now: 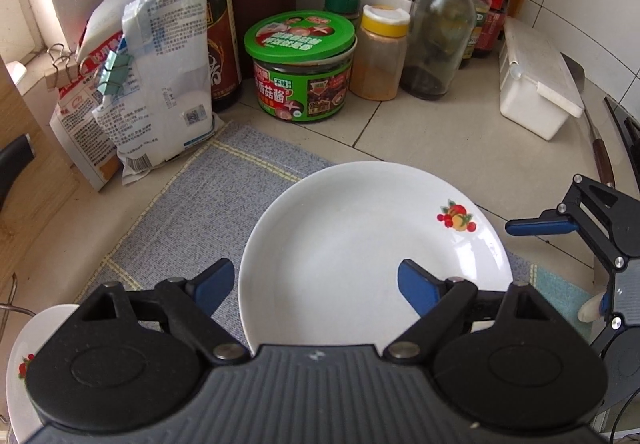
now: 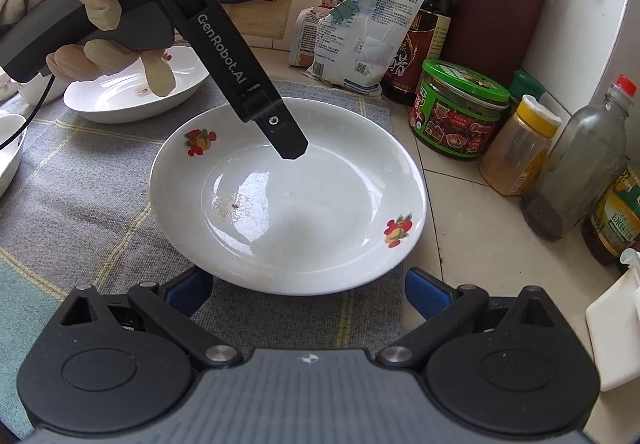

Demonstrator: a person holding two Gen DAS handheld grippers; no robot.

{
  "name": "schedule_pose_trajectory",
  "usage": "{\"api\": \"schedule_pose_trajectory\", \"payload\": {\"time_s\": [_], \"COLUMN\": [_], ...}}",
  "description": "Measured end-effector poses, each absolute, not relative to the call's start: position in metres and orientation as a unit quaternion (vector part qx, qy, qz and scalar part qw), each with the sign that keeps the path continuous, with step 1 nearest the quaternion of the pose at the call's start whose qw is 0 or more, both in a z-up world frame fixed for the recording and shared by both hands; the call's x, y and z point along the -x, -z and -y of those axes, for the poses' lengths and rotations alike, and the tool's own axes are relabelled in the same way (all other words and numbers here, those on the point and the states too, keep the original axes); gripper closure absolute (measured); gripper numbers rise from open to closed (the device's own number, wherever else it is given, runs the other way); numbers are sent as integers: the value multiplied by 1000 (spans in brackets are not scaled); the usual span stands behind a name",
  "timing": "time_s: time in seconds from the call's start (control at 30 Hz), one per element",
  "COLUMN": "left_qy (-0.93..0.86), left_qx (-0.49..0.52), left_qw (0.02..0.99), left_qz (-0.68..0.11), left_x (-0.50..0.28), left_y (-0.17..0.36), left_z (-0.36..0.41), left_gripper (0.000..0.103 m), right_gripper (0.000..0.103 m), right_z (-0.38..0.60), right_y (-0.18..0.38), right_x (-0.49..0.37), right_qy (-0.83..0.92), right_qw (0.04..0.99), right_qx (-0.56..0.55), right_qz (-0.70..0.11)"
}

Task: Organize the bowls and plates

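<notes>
A white plate point(image 1: 360, 244) with fruit decals lies on a grey mat point(image 1: 192, 211); it also shows in the right wrist view point(image 2: 288, 195). My left gripper point(image 1: 316, 288) is open, its fingers straddling the plate's near left rim just above it. In the right wrist view the left gripper's body point(image 2: 224, 39) hangs over the plate's far side. My right gripper point(image 2: 308, 294) is open at the plate's near edge, holding nothing. A second white plate point(image 2: 132, 91) lies further left on the mat point(image 2: 80, 171); its rim shows in the left wrist view point(image 1: 24, 356).
Jars, bottles and bags crowd the back: a green-lidded jar point(image 1: 300, 63), yellow-lidded spice jar point(image 1: 382, 51), glass bottle point(image 1: 440, 35), soy bottle point(image 1: 212, 23), clipped bags point(image 1: 160, 83). A white box point(image 1: 536, 83) and a knife point(image 1: 600, 151) lie right. A bowl rim point(image 2: 8, 151) is left.
</notes>
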State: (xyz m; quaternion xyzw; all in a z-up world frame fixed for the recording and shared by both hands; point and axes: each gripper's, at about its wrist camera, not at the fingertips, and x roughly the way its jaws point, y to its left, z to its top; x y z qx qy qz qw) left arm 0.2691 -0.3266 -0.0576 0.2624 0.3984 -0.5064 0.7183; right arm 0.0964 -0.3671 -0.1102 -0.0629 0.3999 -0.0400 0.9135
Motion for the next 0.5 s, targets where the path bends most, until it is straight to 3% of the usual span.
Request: {"api": "schedule_pose_trajectory", "payload": {"time_s": [0.5], "left_qy": [481], "left_qx": [-225], "left_qw": [784], "left_qz": [-322], "left_x": [-204], "left_y": [0], "left_z": [267], "left_gripper": [8], "right_gripper": [0], "right_z": [361], "right_y": [75], "right_x": [-71], "right_qy": [93], "right_qw": [921], "right_qx": [13], "right_qz": [-378]}}
